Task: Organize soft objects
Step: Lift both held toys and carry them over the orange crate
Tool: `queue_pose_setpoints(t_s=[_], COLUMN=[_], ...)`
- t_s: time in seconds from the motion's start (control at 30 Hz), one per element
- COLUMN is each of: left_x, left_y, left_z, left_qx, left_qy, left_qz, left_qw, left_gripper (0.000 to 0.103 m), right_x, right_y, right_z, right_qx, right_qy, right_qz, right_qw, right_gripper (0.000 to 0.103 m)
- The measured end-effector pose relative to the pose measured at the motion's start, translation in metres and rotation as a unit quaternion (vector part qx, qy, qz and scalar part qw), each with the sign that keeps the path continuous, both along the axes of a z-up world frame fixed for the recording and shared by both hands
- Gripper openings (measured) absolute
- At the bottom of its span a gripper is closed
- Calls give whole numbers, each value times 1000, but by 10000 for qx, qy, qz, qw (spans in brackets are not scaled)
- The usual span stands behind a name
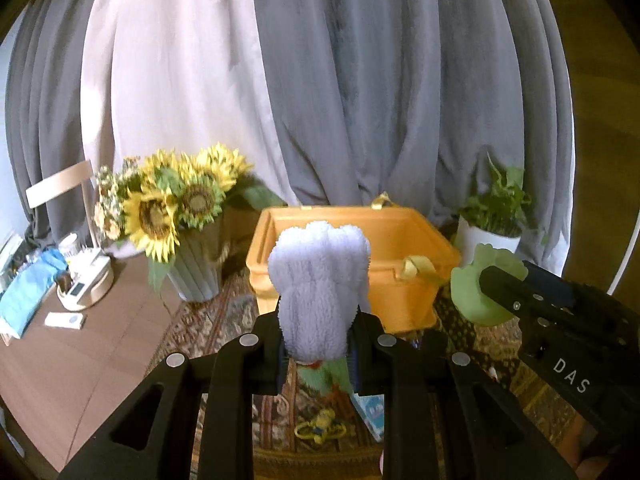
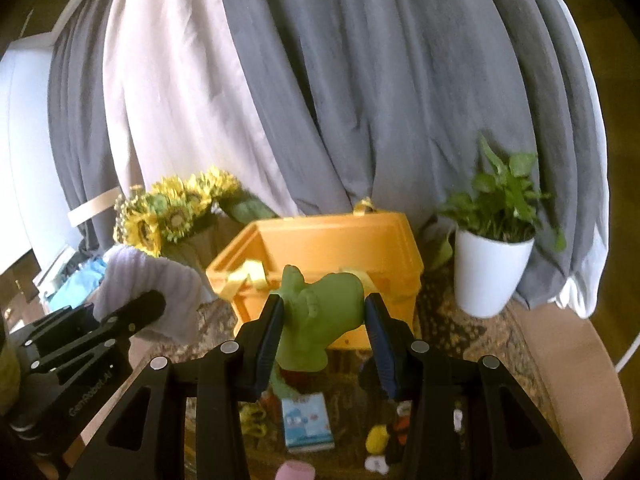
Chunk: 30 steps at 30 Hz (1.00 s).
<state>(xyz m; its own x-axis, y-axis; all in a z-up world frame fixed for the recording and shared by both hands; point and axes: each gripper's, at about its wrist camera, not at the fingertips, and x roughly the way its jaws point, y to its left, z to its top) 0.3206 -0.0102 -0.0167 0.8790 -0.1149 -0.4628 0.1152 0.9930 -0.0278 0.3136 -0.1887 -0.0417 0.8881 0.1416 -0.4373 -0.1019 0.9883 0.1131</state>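
My left gripper (image 1: 318, 344) is shut on a fluffy pale lavender plush (image 1: 320, 284), held up in front of the open orange bin (image 1: 404, 224). My right gripper (image 2: 324, 320) is shut on a soft green plush toy (image 2: 320, 316), held just before the same orange bin (image 2: 332, 240). Each gripper shows in the other's view: the right one with the green toy (image 1: 476, 292) at the right, the left one with the lavender plush (image 2: 160, 284) at the left. Both hover above a patterned rug (image 1: 216, 320).
A sunflower vase (image 1: 180, 216) stands left of the bin, a white potted plant (image 2: 492, 260) to its right. Grey and white curtains (image 1: 280, 80) hang behind. Small toys and a blue booklet (image 2: 306, 424) lie on the rug below. Clutter (image 1: 44, 280) sits at the far left.
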Motion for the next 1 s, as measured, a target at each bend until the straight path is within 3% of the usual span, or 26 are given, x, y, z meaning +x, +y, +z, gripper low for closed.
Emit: queue_pose_setpoints(t_s=[0.5,0.8,1.0], left_x=[55,100,134], left_y=[1,-4,-8], left_z=[18,20,13], left_qx=[49,120,195], left_qy=[-434,-484,-313], left_qz=[2,49,89], left_qw=[9990,9987,9993], left_gripper=[24,24,24], right_x=[51,97,130], right_y=[10,5,2], right_z=[24,27,22], right_qx=[-100,-66,-112], right_qy=[-421,-402,-300], right_qz=[-16,-125,-227], right_qw=[9991,9991,9992], right_gripper=[43,43,43])
